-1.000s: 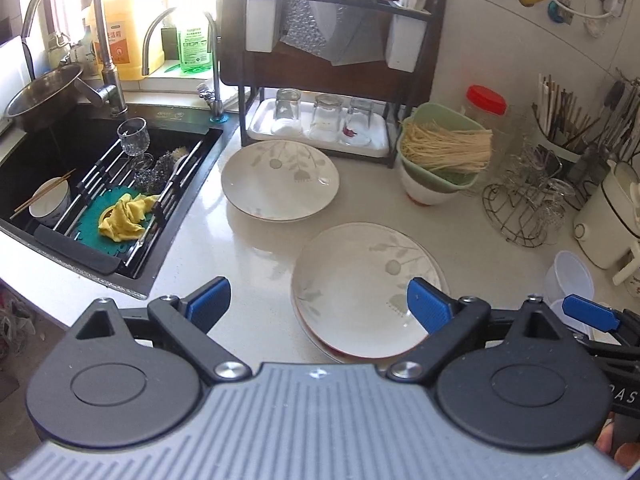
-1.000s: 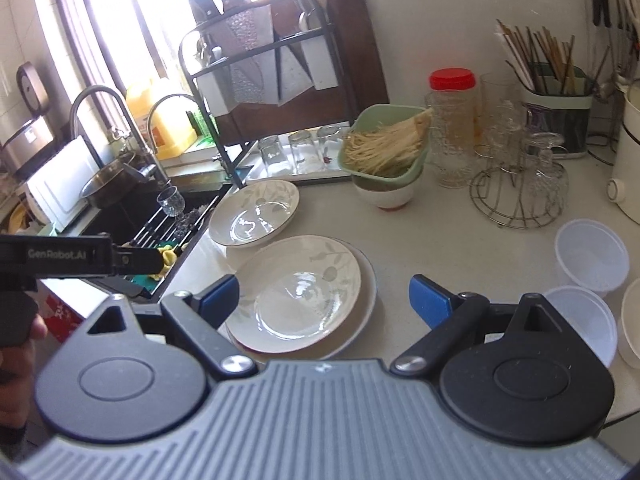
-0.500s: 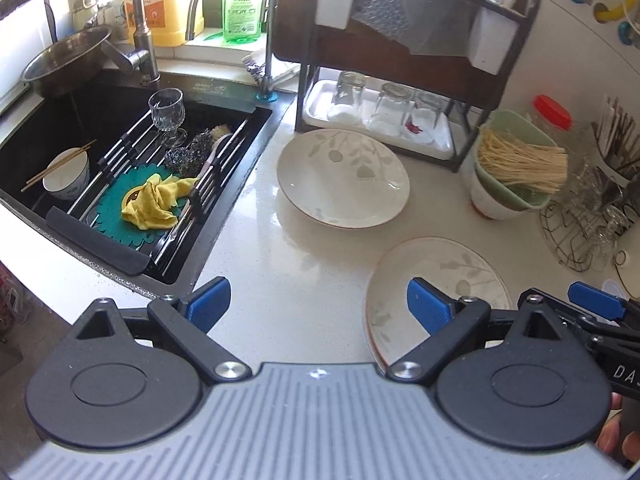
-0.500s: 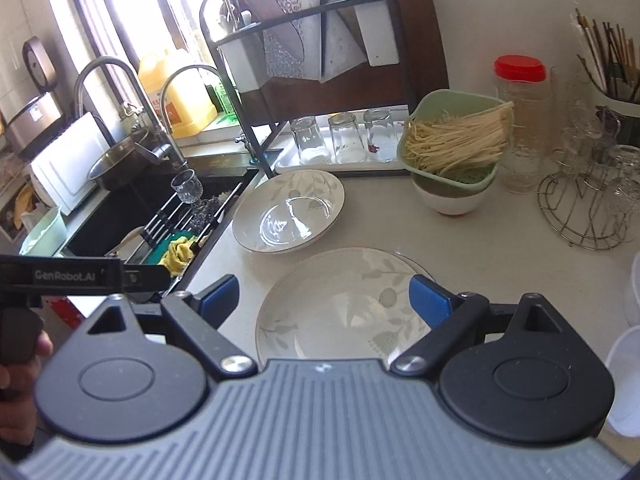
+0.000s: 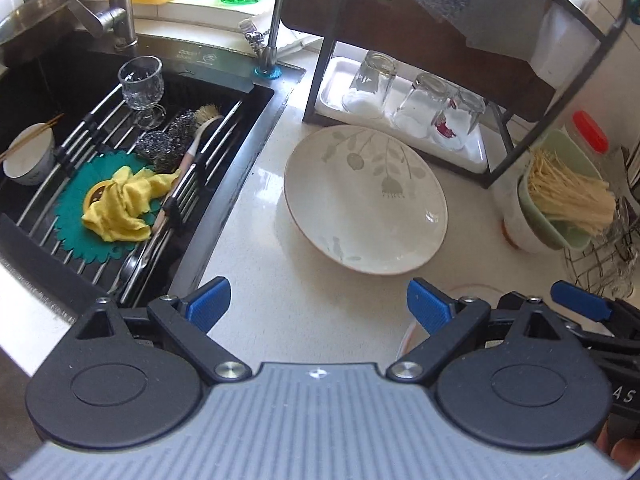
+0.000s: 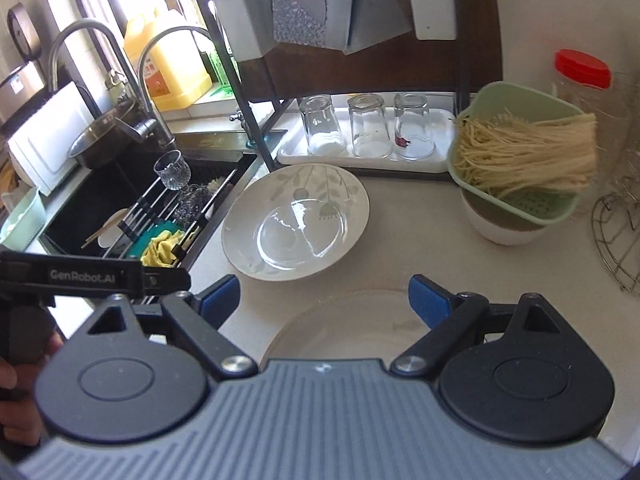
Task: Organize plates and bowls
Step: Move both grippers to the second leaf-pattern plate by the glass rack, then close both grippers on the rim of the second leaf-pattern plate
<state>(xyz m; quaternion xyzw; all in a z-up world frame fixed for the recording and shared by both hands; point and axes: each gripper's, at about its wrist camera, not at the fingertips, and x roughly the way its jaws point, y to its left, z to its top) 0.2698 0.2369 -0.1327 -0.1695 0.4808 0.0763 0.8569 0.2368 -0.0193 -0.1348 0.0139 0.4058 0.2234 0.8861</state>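
A deep white plate with a leaf print (image 5: 366, 200) (image 6: 296, 220) lies on the counter between the sink and the glass tray. My left gripper (image 5: 318, 304) hangs open over bare counter in front of it, with nothing between its fingers. A second plate stack (image 6: 340, 320) lies nearer; my right gripper (image 6: 326, 298) stands open just above its far rim. In the left wrist view only a sliver of that stack's rim (image 5: 404, 340) shows, with one blue fingertip (image 5: 580, 306) of the right gripper beside it. A small white bowl with chopsticks (image 5: 28, 156) sits in the sink.
The black sink (image 5: 224, 92) at the left holds a rack with a stemmed glass (image 5: 140, 84), scourers and a yellow cloth (image 5: 124, 204). Upturned glasses stand on a white tray (image 6: 364, 160) under a dark shelf frame. A green colander of noodles (image 6: 520, 160) rests on a white bowl (image 6: 504, 232).
Both grippers have moved forward and down toward the leaf-print plate and the sink. The near plate stack has slid to the bottom of both views. Both grippers stay open.
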